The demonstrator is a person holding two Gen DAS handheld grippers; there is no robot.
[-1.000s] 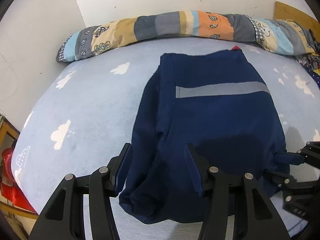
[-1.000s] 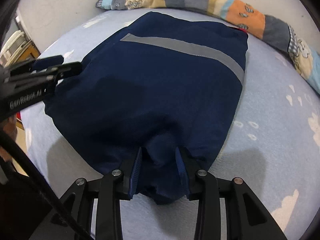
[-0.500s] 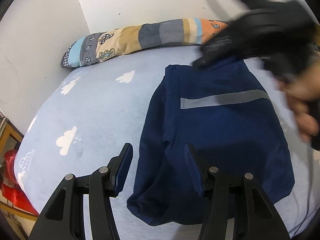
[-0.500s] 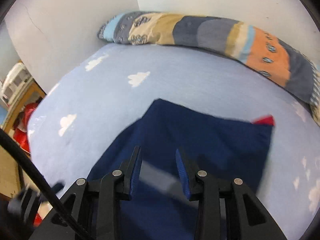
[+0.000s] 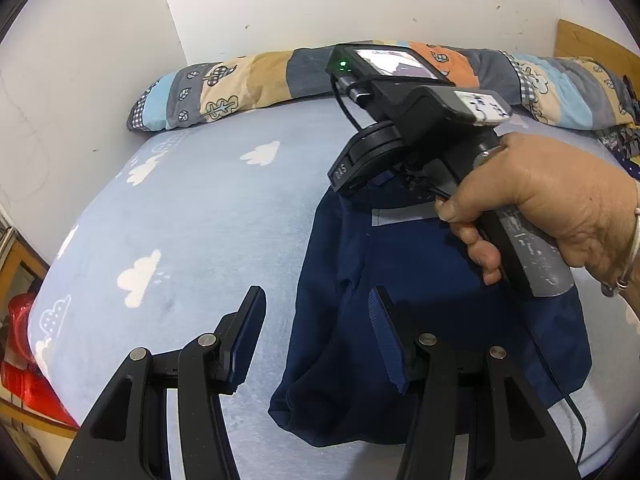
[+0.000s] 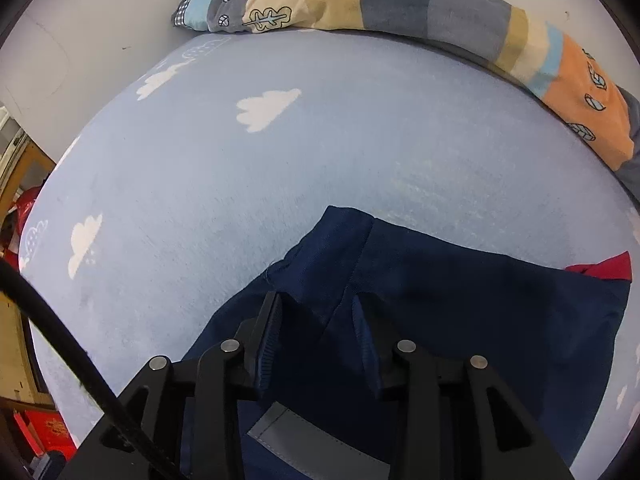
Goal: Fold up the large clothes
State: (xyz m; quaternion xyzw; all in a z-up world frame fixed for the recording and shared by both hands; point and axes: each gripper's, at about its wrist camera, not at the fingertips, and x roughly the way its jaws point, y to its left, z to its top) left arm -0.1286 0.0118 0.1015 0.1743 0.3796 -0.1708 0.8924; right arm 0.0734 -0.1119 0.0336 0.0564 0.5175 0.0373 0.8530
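Right gripper (image 6: 316,332) is over the jacket (image 6: 460,320)'s far edge, fingers apart, to grab it; left gripper (image 5: 316,336) open, waiting.

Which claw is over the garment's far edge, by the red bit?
The right claw: it hangs open above the navy garment's far edge, near the red patch. The left claw sits open at the near end, over the garment's side edge.

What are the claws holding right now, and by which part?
Nothing. Both the left claw and right claw stand open over the blue jacket, pinching no fabric.
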